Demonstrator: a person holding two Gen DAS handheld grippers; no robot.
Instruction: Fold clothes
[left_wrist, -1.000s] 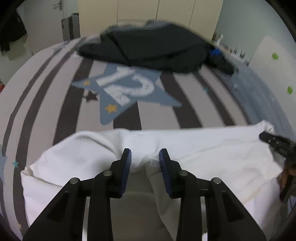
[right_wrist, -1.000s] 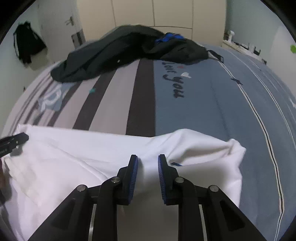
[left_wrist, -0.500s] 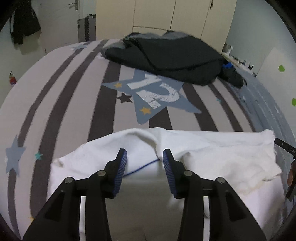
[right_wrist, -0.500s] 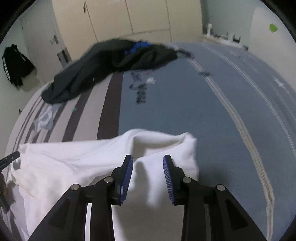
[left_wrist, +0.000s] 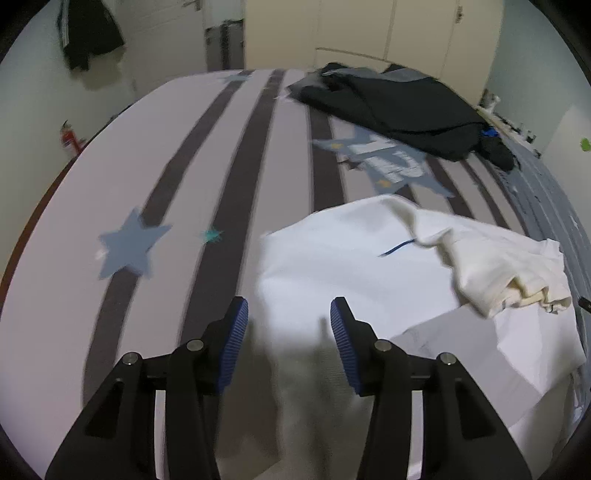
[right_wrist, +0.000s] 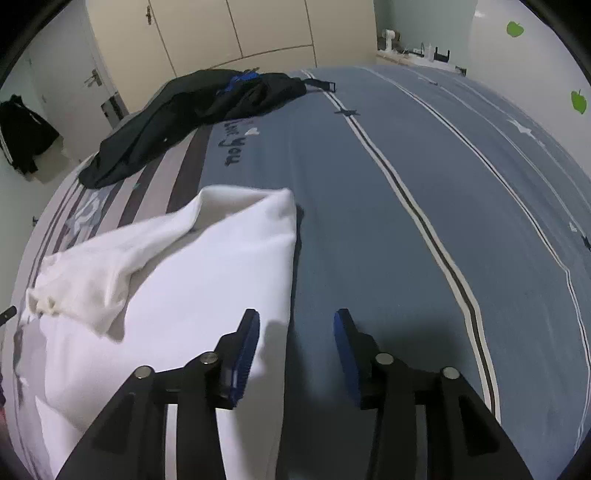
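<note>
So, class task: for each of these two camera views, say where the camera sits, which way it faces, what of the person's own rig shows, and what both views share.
Left wrist: on the left gripper, looking down across the striped bedspread; its open fingers straddle the white garment's left edge.
Right wrist: on the right gripper, looking down across the blue side of the bedspread; its open fingers straddle the garment's right edge.
Shared: white garment, dark clothes beyond, wardrobe; both grippers' jaws have just been opening, nothing gripped.
</note>
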